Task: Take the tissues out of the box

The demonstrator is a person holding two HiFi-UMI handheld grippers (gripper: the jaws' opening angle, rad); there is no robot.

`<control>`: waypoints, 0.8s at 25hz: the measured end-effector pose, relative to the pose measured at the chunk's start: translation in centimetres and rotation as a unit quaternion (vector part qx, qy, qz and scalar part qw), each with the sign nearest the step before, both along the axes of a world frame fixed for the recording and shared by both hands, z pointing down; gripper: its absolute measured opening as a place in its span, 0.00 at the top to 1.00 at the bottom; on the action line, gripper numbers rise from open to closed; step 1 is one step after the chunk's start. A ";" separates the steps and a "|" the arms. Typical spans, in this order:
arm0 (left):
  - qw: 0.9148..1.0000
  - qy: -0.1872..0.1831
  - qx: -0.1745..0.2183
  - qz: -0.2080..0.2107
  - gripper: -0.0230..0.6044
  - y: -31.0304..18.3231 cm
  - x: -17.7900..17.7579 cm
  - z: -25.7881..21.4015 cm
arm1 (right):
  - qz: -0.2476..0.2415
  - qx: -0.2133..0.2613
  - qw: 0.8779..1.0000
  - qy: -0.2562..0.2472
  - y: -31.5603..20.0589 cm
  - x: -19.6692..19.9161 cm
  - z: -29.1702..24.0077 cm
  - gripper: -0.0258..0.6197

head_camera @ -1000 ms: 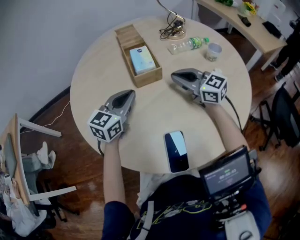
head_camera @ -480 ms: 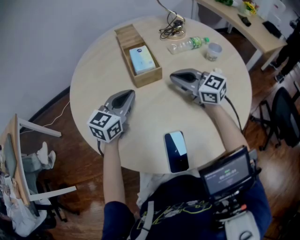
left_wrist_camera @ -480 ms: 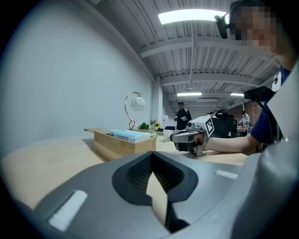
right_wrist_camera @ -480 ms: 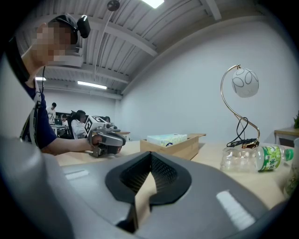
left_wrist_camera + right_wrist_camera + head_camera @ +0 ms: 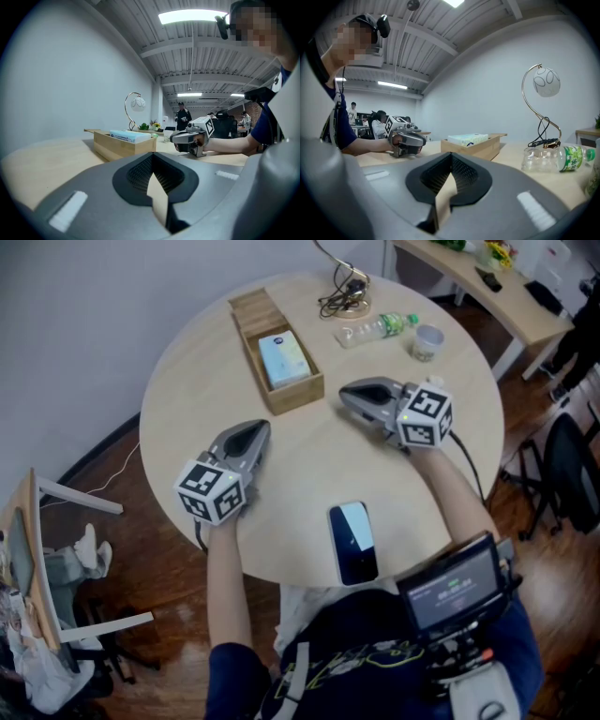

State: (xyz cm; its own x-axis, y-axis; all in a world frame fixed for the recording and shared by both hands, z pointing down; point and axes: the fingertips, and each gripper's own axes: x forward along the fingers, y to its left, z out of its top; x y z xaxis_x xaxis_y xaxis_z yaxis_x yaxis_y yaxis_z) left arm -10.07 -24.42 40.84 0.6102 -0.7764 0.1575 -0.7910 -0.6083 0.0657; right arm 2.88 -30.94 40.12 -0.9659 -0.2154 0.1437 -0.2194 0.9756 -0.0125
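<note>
An open wooden box [image 5: 292, 390] lies on the round table [image 5: 187, 381], with a pale blue tissue pack [image 5: 284, 359] inside its near half. My left gripper [image 5: 259, 430] rests on the table below and left of the box, jaws shut and empty. My right gripper [image 5: 349, 396] rests to the right of the box, pointing at it, shut with nothing held. In the left gripper view the box [image 5: 123, 146] and tissue pack [image 5: 125, 135] stand ahead. In the right gripper view the box [image 5: 480, 149] and pack [image 5: 467, 139] are also ahead.
A black phone [image 5: 352, 542] lies near the table's front edge. At the back are a plastic bottle [image 5: 377, 330] on its side, a small cup [image 5: 427, 342] and a tangle of cables [image 5: 342, 293]. A lamp [image 5: 545, 82] stands at the back.
</note>
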 end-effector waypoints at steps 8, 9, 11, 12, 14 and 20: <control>1.000 0.001 0.000 0.000 0.96 0.0 0.0 0.0 | -0.001 -0.007 1.000 0.006 0.1 -0.2 0.1 0.96; 1.000 0.000 0.000 0.000 0.96 -0.1 0.1 0.0 | -0.001 -0.007 1.000 0.006 0.1 -0.2 0.1 0.96; 1.000 0.000 0.000 0.000 0.96 0.0 0.1 0.0 | -0.002 -0.007 1.000 0.007 0.2 -0.2 0.1 0.96; 1.000 0.001 0.000 -0.001 0.96 0.0 0.0 0.0 | -0.002 -0.007 1.000 0.008 0.2 -0.2 0.1 0.96; 1.000 0.003 -0.002 -0.003 0.96 0.0 0.0 0.0 | -0.002 -0.008 1.000 0.009 0.2 -0.2 0.2 0.96; 1.000 0.000 -0.001 0.001 0.96 0.0 0.1 0.0 | -0.001 -0.007 1.000 0.012 0.1 -0.2 0.3 0.96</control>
